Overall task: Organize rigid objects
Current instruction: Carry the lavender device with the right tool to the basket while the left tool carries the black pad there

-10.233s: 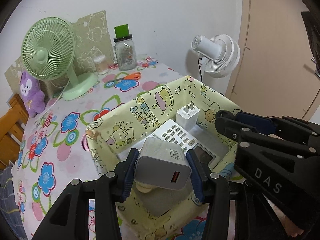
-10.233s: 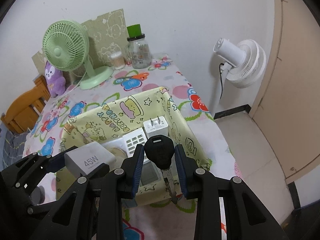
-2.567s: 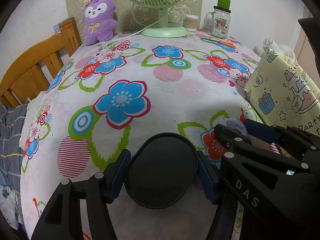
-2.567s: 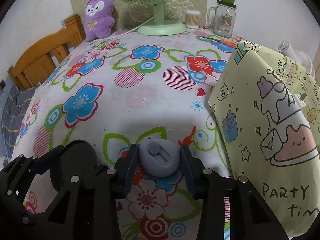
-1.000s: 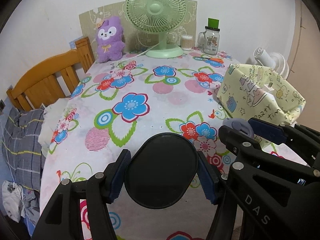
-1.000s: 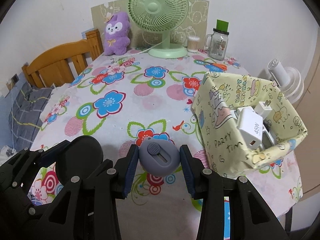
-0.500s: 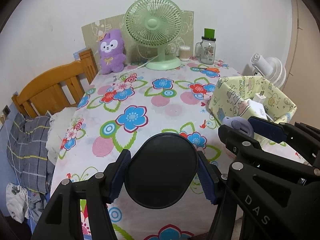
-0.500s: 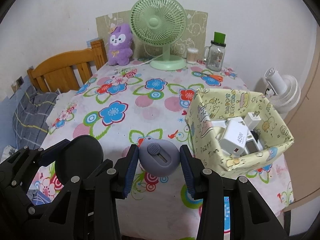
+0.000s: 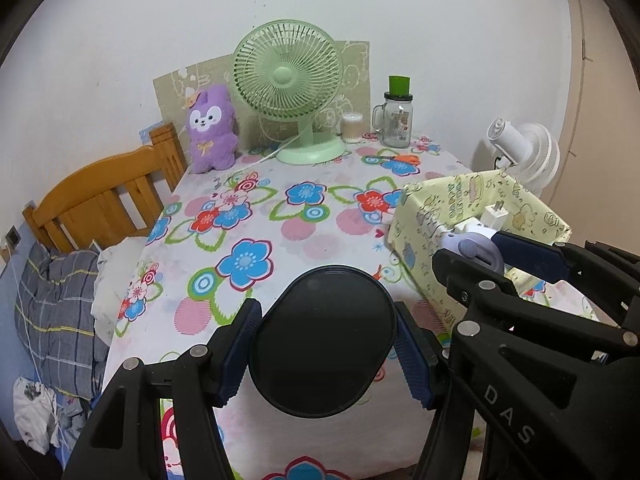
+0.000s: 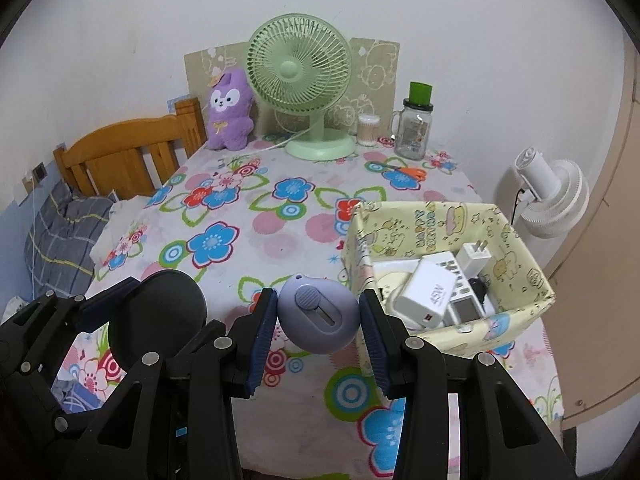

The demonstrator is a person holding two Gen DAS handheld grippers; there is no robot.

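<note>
Already the box (image 10: 520, 240) holds chargers (image 10: 428, 292) — left gripper (image 9: 326, 344) clenched on a black disc (image 9: 324, 340), right gripper (image 10: 318, 314) on a lilac cutter (image 10: 318, 312), both short of the box.

Black oval case (image 9: 323, 346) and lavender round gadget (image 10: 318, 313) are each clamped aloft.

Box (image 10: 520, 240) sits on the table (image 10: 256, 240) at my right, chargers (image 10: 428, 292) in it. Desk fan (image 10: 300, 68) at the table's far edge, plush toy (image 10: 230, 110) left of it, jar (image 10: 414, 128) right. Standing fan (image 10: 556, 196) behind the box.
</note>
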